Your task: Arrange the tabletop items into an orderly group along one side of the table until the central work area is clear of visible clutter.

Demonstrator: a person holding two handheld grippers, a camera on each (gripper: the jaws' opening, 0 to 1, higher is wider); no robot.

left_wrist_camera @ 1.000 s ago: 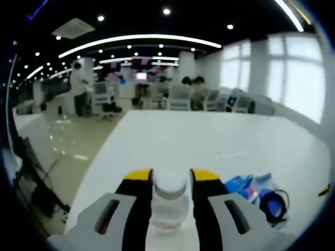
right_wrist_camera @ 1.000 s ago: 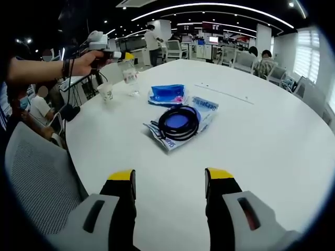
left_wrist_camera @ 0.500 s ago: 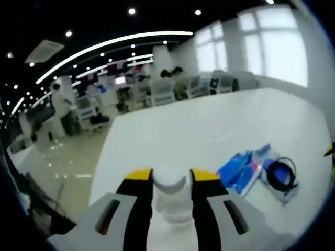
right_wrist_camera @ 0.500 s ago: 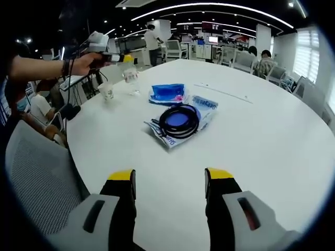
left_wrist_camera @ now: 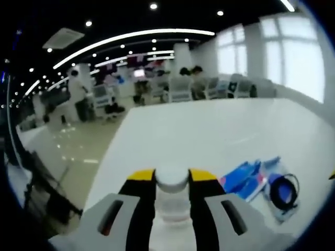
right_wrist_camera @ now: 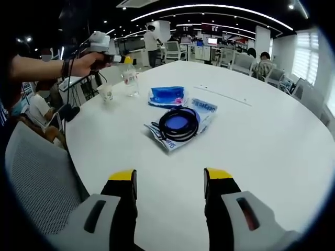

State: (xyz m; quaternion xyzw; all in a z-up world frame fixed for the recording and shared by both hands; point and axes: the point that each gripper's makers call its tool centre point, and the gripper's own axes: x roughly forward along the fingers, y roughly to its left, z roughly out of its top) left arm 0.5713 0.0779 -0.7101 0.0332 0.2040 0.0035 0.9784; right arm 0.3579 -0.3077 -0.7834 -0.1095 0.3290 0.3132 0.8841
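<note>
The left tool (left_wrist_camera: 171, 184) clamps the bottle (left_wrist_camera: 171, 206); right tool (right_wrist_camera: 169, 180) gapes wide.

An open office with curved ceiling light strips (left_wrist_camera: 131, 39), bright windows (left_wrist_camera: 293, 57), seemingly glossy floor (left_wrist_camera: 78, 151) and grey chairs (right_wrist_camera: 42, 172).

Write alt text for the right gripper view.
The right gripper hangs open over a white table. Beyond lie a black cable coil on a packet and a blue pouch; farther left, the left gripper clamps a clear bottle beside a paper cup.
</note>
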